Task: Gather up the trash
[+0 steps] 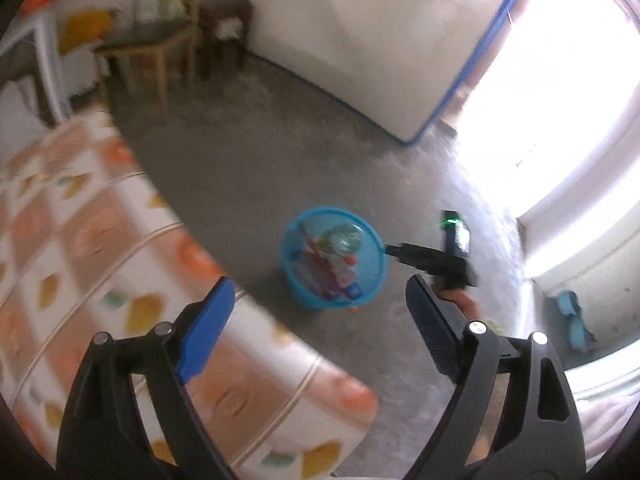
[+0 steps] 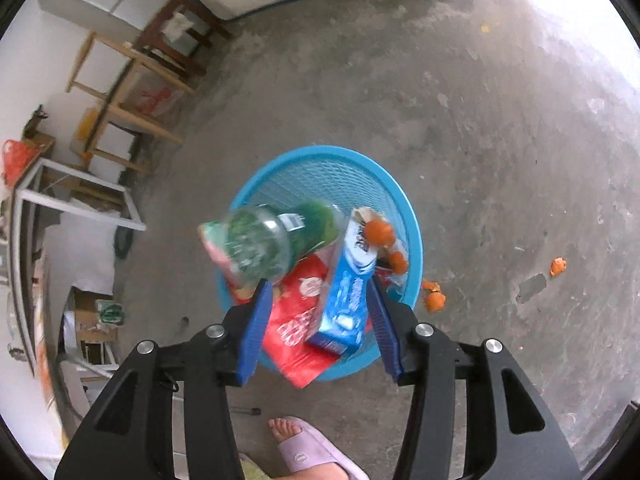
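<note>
Both grippers empty above a nearly full blue basket (image 2: 320, 176) on the concrete floor (image 2: 500, 120).

The right gripper (image 2: 318, 320) hangs over the basket, jaws apart, holding nothing; the left gripper (image 1: 320, 320) is spread wide too, farther off beside the bed (image 1: 80, 240). A green bottle (image 2: 272, 240), blue box (image 2: 348, 296) and red packet (image 2: 296, 320) stick out past the rim, so a nudge could tip them out. Orange peel (image 2: 434, 300) lies on the floor just beside the basket, another piece (image 2: 557, 266) farther away.

No legible text anywhere.
</note>
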